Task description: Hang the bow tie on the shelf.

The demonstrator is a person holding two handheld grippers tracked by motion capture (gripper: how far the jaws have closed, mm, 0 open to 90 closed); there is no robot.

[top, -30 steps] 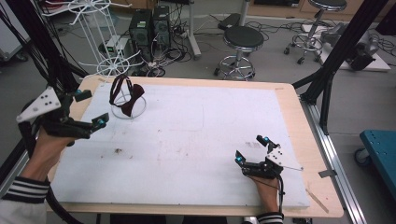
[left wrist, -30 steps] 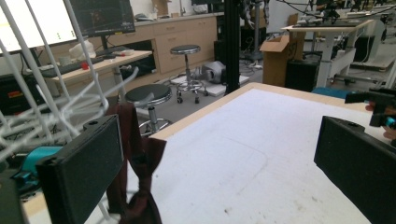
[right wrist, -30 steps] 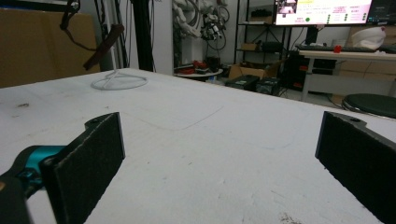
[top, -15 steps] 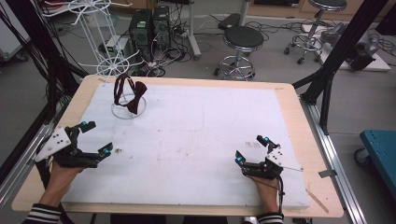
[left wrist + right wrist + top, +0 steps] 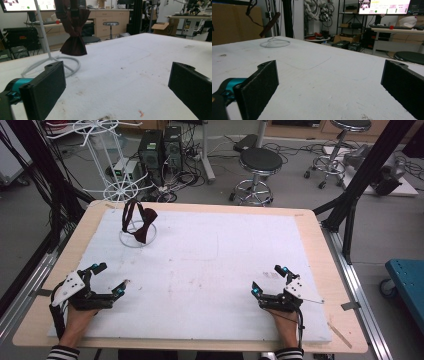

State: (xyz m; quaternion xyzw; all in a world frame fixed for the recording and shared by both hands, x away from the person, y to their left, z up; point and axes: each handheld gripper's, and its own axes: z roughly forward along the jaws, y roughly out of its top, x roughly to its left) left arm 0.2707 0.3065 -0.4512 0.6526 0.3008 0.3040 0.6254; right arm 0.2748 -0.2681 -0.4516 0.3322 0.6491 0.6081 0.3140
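Note:
A dark red bow tie hangs on a white wire stand at the far left of the white foam mat. My left gripper rests open on the mat's near left, a person's hand behind it. The left gripper view shows the bow tie and the stand's ring base ahead, beyond its wide-apart jaws. My right gripper sits open at the near right, nothing between its jaws. Far off in the right gripper view stand the ring base and the hanging tie.
The mat lies on a wooden table. Behind the table's far left stands a tall white wire rack. A black stool and computer towers sit on the floor beyond. Black frame posts rise at the right.
My left gripper has come down from above the table's left edge and now rests low on the mat's near left. The right gripper has stayed put.

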